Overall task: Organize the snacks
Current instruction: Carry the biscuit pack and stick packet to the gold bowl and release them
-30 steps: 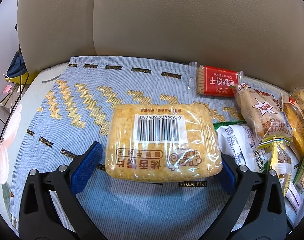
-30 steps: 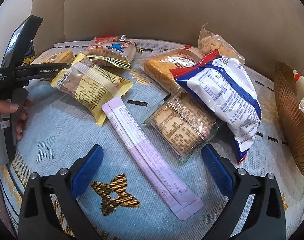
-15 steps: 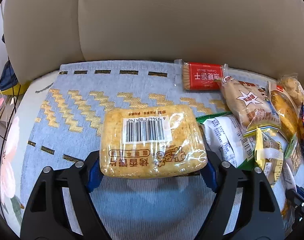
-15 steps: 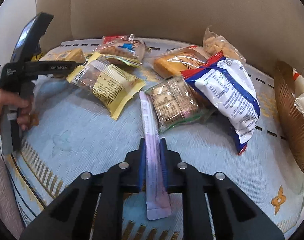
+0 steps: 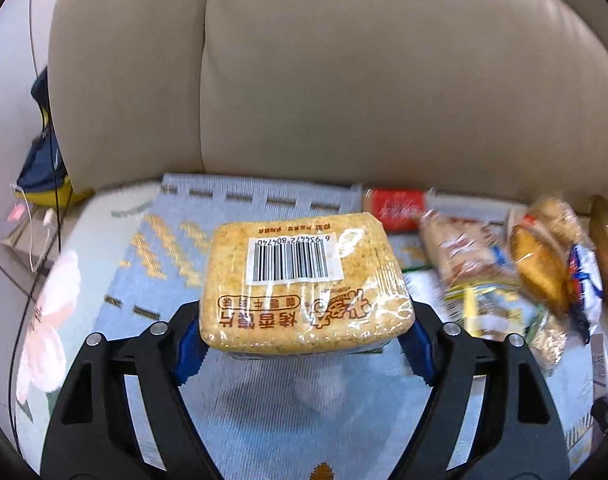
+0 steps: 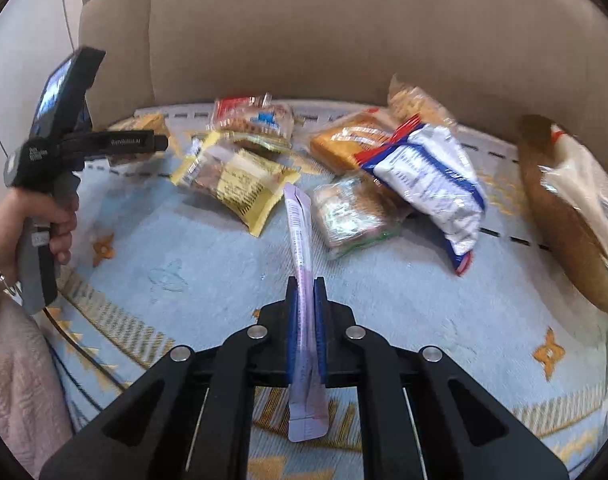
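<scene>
My left gripper (image 5: 304,340) is shut on a tan toast-slice packet (image 5: 304,284) with a barcode label and holds it above the blue sofa cover (image 5: 263,420). My right gripper (image 6: 304,312) is shut on a long lilac stick sachet (image 6: 301,264) and holds it lifted, pointing away. The left gripper also shows at the left of the right wrist view (image 6: 83,144), held by a hand. A pile of snack packets lies ahead: a yellow packet (image 6: 239,184), a clear biscuit pack (image 6: 352,216) and a white and blue bag (image 6: 428,176).
A brown woven basket (image 6: 560,224) with a pale packet in it stands at the right. A red biscuit pack (image 5: 396,208) and bread packets (image 5: 540,264) lie to the right of the left gripper. The beige sofa back (image 5: 344,80) rises behind.
My left gripper shut on the toast packet and lifted it. My right gripper shut on the lilac sachet and raised it off the cover.
</scene>
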Action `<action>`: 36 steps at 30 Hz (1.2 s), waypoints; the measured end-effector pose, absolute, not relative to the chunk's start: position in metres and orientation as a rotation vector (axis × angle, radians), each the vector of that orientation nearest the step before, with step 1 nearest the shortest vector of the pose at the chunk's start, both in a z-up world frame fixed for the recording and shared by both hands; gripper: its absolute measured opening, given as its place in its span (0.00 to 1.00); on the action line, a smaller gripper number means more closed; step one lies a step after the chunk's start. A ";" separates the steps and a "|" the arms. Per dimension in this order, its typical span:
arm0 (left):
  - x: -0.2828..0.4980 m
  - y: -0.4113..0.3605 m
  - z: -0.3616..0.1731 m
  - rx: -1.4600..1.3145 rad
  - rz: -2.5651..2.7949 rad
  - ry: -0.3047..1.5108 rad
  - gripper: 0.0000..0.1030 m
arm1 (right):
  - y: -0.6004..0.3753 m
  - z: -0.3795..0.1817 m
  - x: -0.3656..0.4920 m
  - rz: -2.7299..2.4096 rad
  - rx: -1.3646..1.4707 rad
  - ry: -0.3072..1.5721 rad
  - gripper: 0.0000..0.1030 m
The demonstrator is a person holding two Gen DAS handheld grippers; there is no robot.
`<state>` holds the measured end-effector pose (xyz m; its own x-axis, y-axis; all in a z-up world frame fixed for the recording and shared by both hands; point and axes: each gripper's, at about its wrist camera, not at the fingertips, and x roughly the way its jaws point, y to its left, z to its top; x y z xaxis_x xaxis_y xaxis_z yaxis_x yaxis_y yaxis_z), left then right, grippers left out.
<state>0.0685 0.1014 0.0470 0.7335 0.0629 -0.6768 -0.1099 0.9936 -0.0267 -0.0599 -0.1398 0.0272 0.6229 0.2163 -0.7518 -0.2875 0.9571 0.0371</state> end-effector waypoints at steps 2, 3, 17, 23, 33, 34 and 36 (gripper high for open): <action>0.062 0.100 0.056 -0.062 0.086 0.697 0.77 | -0.146 0.037 -0.070 0.277 -0.048 0.822 0.07; 0.058 0.098 0.060 -0.059 0.084 0.674 0.77 | -0.149 0.040 -0.074 0.269 -0.036 0.813 0.07; 0.036 0.099 0.088 -0.046 0.080 0.540 0.77 | -0.176 0.076 -0.115 0.239 0.143 0.708 0.07; 0.044 0.097 0.078 -0.036 0.102 0.596 0.77 | -0.183 0.074 -0.114 0.235 0.176 0.703 0.07; 0.048 0.083 0.071 0.028 0.074 0.612 0.77 | -0.192 0.066 -0.101 0.236 0.217 0.681 0.07; 0.049 0.082 0.070 0.035 0.072 0.614 0.77 | -0.193 0.065 -0.099 0.235 0.225 0.679 0.07; 0.051 0.080 0.069 0.039 0.078 0.624 0.77 | -0.198 0.064 -0.095 0.234 0.247 0.673 0.07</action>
<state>0.0507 0.0804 0.0690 0.8086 0.0847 -0.5823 -0.0610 0.9963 0.0602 -0.0955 -0.1978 0.0642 0.7581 0.2914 -0.5834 -0.1328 0.9449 0.2993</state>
